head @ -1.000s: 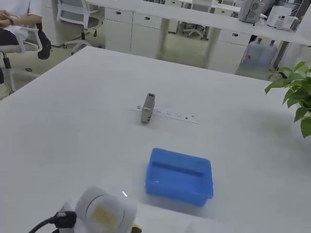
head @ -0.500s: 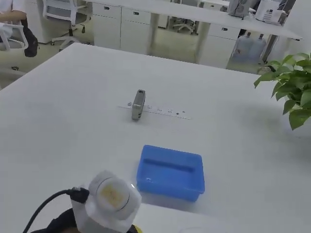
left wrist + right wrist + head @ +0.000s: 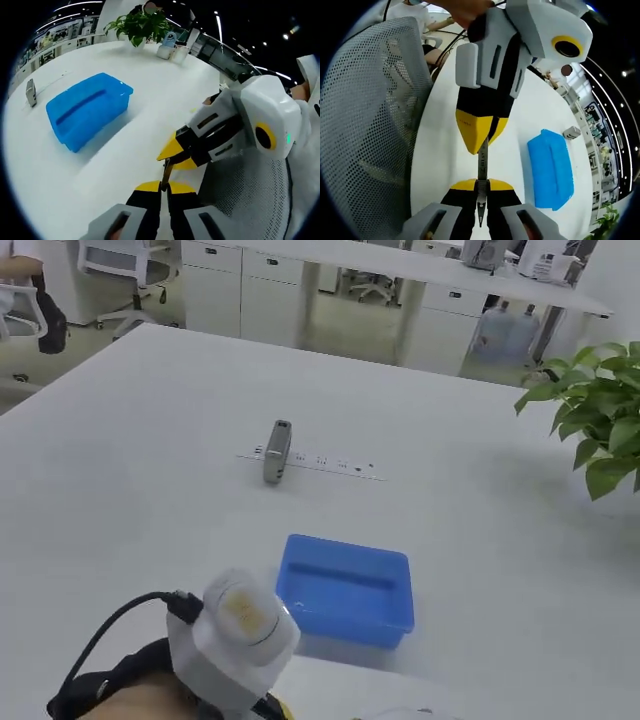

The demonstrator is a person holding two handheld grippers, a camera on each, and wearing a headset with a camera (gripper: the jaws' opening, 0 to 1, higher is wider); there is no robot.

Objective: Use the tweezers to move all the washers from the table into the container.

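Right gripper view: tweezers (image 3: 482,167), left tool (image 3: 483,143)

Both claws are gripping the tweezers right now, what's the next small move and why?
Probably open the left claw so the right claw holds the tweezers alone; pinched at both ends, they can't reach anything, and the blue container sits farther out.

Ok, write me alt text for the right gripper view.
Two yellow-tipped grippers clamp thin metal tweezers between them, the right gripper at the bottom and the left gripper at the top. To the right, a blue container sits on the white table. A mesh chair back stands at the left.
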